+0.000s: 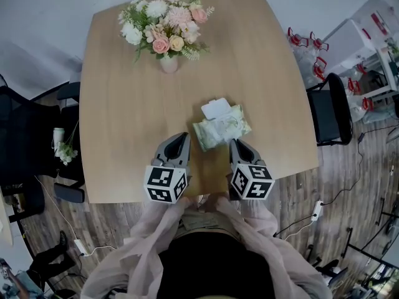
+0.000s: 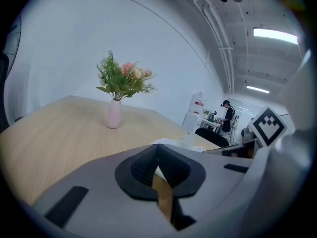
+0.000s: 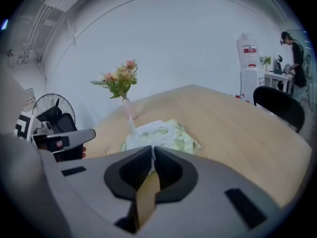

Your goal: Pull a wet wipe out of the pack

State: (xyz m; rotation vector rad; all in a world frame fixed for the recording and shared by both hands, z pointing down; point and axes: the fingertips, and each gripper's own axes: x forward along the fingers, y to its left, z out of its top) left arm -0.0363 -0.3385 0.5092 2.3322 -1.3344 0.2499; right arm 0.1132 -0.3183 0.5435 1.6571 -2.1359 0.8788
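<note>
A pale green wet wipe pack (image 1: 223, 127) lies on the wooden table (image 1: 124, 123) near its front edge, its white lid (image 1: 216, 108) flipped open toward the far side. My right gripper (image 1: 235, 143) meets the pack's near right edge. In the right gripper view its jaws (image 3: 151, 150) are closed, with a thin whitish sliver of the pack (image 3: 163, 135) pinched between the pads. My left gripper (image 1: 182, 137) rests just left of the pack's near left corner, not touching it. Its jaws (image 2: 157, 161) are shut with nothing held, and the pack (image 2: 178, 142) shows beyond them.
A pink vase of flowers (image 1: 168, 64) stands at the table's far side. Black chairs sit at the left (image 1: 25, 136) and right (image 1: 330, 108). A fan (image 3: 57, 110) stands off the table, and a person (image 2: 229, 115) works at a distant desk.
</note>
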